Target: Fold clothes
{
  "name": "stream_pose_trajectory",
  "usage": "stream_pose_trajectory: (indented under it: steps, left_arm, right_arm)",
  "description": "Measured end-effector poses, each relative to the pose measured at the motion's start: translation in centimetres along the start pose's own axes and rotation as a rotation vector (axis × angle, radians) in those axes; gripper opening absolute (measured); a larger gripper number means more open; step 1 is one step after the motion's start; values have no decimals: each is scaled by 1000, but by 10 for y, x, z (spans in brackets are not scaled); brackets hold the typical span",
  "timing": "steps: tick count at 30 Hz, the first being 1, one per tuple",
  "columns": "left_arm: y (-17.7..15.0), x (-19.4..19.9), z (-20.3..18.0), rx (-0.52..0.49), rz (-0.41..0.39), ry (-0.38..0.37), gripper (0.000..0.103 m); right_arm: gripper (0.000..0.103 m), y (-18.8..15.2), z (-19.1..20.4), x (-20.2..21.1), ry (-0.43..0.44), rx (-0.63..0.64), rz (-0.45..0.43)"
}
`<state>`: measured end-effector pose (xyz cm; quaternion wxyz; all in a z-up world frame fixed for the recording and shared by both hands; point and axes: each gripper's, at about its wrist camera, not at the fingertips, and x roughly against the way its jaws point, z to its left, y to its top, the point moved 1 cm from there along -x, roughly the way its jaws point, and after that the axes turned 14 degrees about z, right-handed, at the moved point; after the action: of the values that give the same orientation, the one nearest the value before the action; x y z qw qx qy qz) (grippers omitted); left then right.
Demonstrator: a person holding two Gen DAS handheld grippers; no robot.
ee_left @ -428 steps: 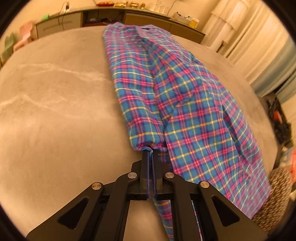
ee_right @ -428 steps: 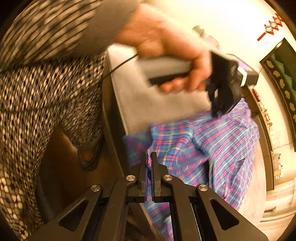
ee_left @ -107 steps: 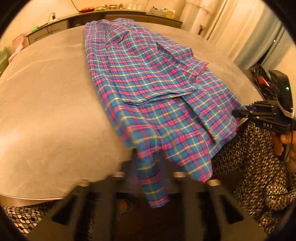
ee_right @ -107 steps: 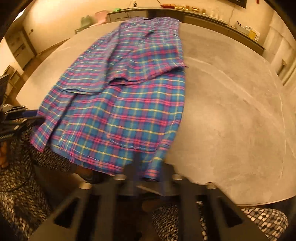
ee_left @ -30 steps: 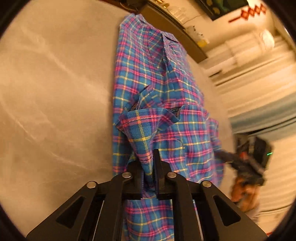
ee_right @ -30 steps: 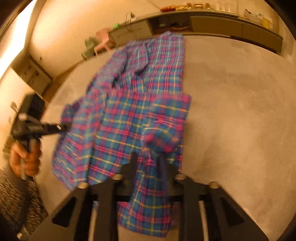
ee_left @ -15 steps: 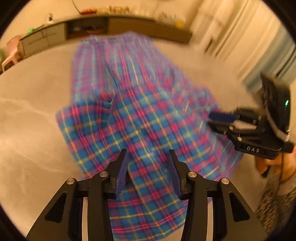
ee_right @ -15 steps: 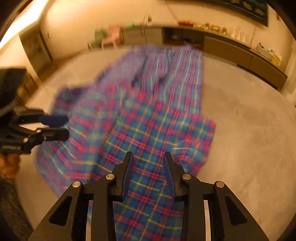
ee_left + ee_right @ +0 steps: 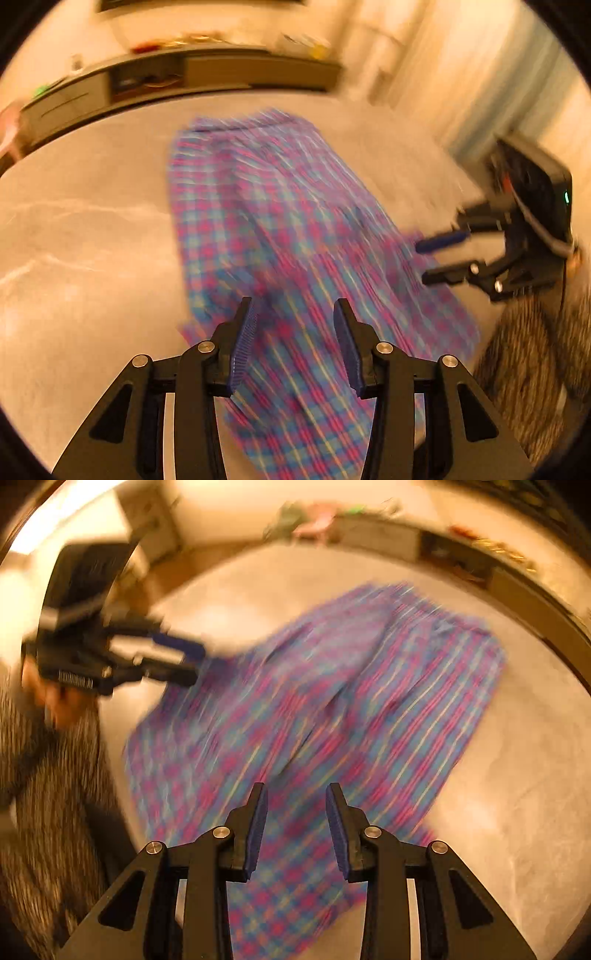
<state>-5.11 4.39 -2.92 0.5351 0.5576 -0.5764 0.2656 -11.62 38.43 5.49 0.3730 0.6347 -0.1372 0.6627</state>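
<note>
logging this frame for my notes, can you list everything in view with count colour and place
shirt: one, blue and pink plaid, lying on the table, near end hanging over the edge
table: one, grey with pale veins, fills the foreground
cabinet: one long low unit, dark, along the far wall; small items on top too blurred to name
curtains: pale, far right in the left wrist view
left gripper: one, black with blue pads, open, over the shirt
right gripper: one, black with blue pads, open, over the shirt
sleeve: dark speckled, at the table's near edge
</note>
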Motion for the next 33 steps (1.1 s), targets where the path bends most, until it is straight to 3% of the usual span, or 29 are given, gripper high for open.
stream_pose_trajectory:
  steps: [2, 4, 7, 9, 10, 11, 12, 14, 17, 21, 23, 24, 25, 26, 27, 33]
  left_arm:
    - [11, -30, 9, 36, 70, 16, 46]
    - [18, -54, 15, 31, 121, 60, 47]
    - [33, -40, 15, 20, 112, 64, 47]
    - [49, -17, 21, 1, 34, 55, 49]
    - [59, -10, 25, -15, 3, 62, 59]
    - [70, -4, 30, -12, -29, 94, 68]
    - [81, 1, 36, -5, -61, 132, 70]
    - [114, -7, 61, 60, -77, 177, 71]
    - [162, -51, 86, 105, -30, 143, 71]
    - [200, -99, 86, 27, 40, 137, 71]
    - [204, -112, 81, -12, 51, 177, 71]
    - [204, -117, 82, -19, 60, 206, 66]
    - [201, -114, 84, -23, 29, 239, 30]
    - [199, -111, 91, 2, 19, 214, 6]
    - [198, -109, 99, 34, 18, 173, 6]
    - [191, -108, 129, 163, -17, 37, 4]
  right_arm:
    - [35, 13, -12, -16, -20, -70, 22]
    - [35, 23, -20, -45, -51, -111, 120]
    - [36, 31, -19, -42, -42, -97, 146]
    - [38, 37, -25, -14, -23, -104, 89]
    - [42, 40, -28, 0, -15, -108, 60]
    - [55, 47, -40, 15, -15, -128, 19]
    - [67, 54, -51, 31, -16, -148, -22]
    - [75, 70, -80, 48, -38, -229, -86]
    - [75, 101, -140, 48, -69, -398, -108]
    - [75, 137, -199, 29, -124, -461, -73]
    - [75, 147, -208, 4, -114, -422, -39]
    - [68, 151, -213, -8, -109, -402, -22]
    - [54, 156, -218, -21, -105, -383, -4]
    - [21, 160, -219, -32, -126, -365, 28]
    - [7, 160, -216, -33, -169, -335, 17]
    - [5, 137, -216, -20, -118, -356, -3]
